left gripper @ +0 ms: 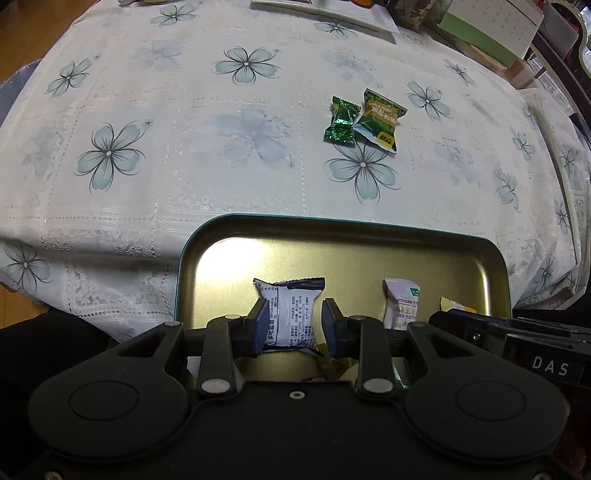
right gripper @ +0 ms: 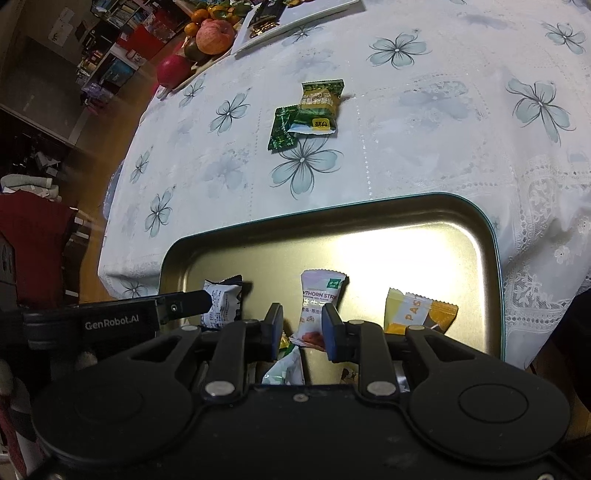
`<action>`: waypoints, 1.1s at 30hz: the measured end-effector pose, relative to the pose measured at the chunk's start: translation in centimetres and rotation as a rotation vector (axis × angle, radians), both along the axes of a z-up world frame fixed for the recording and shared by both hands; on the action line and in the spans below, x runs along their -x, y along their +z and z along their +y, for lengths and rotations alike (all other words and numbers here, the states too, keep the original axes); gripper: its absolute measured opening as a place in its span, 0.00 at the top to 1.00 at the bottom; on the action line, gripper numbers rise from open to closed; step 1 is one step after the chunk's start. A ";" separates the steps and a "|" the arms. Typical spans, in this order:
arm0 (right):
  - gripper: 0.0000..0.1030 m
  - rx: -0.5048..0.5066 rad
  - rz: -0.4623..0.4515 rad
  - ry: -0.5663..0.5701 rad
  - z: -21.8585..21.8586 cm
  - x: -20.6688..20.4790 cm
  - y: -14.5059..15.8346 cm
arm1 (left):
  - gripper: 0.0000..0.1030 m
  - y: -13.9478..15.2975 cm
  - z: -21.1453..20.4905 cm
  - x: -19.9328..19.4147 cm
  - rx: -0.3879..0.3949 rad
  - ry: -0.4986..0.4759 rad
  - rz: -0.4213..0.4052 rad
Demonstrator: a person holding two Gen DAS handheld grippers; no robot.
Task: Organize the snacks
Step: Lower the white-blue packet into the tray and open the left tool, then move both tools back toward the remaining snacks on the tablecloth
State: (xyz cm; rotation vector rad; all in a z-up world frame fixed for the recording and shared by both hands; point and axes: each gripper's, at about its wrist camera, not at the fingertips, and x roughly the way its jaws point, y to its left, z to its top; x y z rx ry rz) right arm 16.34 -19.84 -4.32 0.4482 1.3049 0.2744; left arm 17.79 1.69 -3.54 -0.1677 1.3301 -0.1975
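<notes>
Gold metal lines the tin (left gripper: 369, 254) (right gripper: 461, 236) that sits at the near edge of the surface (left gripper: 184, 147) (right gripper: 424, 129), on a white cloth printed with blue flowers.

Over the tin, the left hand-held gripper (left gripper: 295, 323) points steeply down, its blue pads closed on a white-and-black packet (left gripper: 288, 314) (right gripper: 221, 302); both pads appear to press against the packet's sides. Beside it to the right, the right hand-held gripper (right gripper: 302, 328) also hangs over the tin with its jaws narrow. A pale hawthorn packet (right gripper: 321, 295) (left gripper: 400, 302) stands between its pads, but whether the pads actually press on it cannot be told. A yellow packet (right gripper: 417, 310) (left gripper: 456, 304) lies just right of the hawthorn packet, also in the tin. More wrappers lie half hidden under both grippers at the tin's near side.

Out on the cloth, well apart from the tin, two green packets lie together: a dark green candy (left gripper: 341, 120) (right gripper: 282, 127) and a larger green-and-yellow packet (left gripper: 380, 120) (right gripper: 319, 109), which overlaps the candy in the right wrist view.

At the far edge of the surface stand a plate of fruit (right gripper: 214, 33) and a white tray (right gripper: 295, 18) (left gripper: 332, 14).
</notes>
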 end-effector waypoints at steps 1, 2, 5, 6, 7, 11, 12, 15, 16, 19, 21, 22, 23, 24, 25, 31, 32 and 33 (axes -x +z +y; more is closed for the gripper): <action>0.75 0.003 -0.004 0.005 0.1 -0.2 0.3 | 0.62 0.3 0.0 -0.2 -0.003 0.000 -0.003; 0.74 0.004 -0.008 0.010 0.2 -0.4 0.6 | 0.62 0.7 -0.1 -0.4 -0.009 -0.004 -0.012; 0.74 0.003 -0.029 0.028 0.4 -1.1 1.8 | 0.62 1.9 -0.5 -1.2 -0.034 -0.029 -0.045; 0.73 0.007 -0.039 0.036 0.5 -1.4 2.2 | 0.62 2.3 -0.6 -1.5 -0.039 -0.036 -0.056; 0.73 0.014 -0.050 0.045 0.6 -1.8 2.6 | 0.62 2.7 -0.7 -1.9 -0.043 -0.042 -0.064; 0.72 0.046 -0.088 0.065 0.7 -3.7 4.0 | 0.62 3.6 -1.1 -4.0 -0.070 -0.044 -0.093; 0.72 0.052 -0.096 0.067 0.7 -4.1 4.3 | 0.62 3.8 -1.2 -4.6 -0.075 -0.041 -0.098; 0.72 0.082 -0.119 0.068 0.6 -6.1 5.1 | 0.62 3.9 -1.4 -6.1 -0.092 -0.033 -0.106; 0.72 0.092 -0.126 0.067 0.5 -6.8 5.3 | 0.62 3.9 -1.5 -6.6 -0.099 -0.032 -0.108; 0.71 0.121 -0.135 0.061 0.4 -8.9 5.6 | 0.62 3.6 -1.6 -8.1 -0.117 -0.024 -0.105; 0.71 0.131 -0.136 0.057 0.3 -10.1 5.6 | 0.62 3.2 -1.5 -9.0 -0.122 -0.016 -0.098; 0.71 0.134 -0.132 0.054 0.3 -10.8 5.5 | 0.62 3.0 -1.5 -9.4 -0.125 -0.014 -0.094; 0.71 0.135 -0.128 0.051 0.3 -11.5 5.4 | 0.62 2.7 -1.5 -9.8 -0.129 -0.012 -0.090; 0.71 0.135 -0.123 0.048 0.3 -12.1 5.3 | 0.62 2.5 -1.5 -10.1 -0.135 -0.011 -0.088; 0.71 0.136 -0.118 0.043 0.3 -12.6 5.2 | 0.62 2.3 -1.6 -10.6 -0.142 -0.011 -0.086; 0.71 0.158 -0.090 0.016 0.6 -15.9 4.1 | 0.62 1.3 -1.3 -13.0 -0.158 0.008 -0.075; 0.71 0.163 -0.085 0.009 0.7 -16.3 3.8 | 0.62 1.1 -1.2 -13.3 -0.162 0.012 -0.074; 0.71 0.166 -0.081 0.003 0.7 -16.8 3.7 | 0.62 1.0 -1.2 -13.6 -0.164 0.014 -0.074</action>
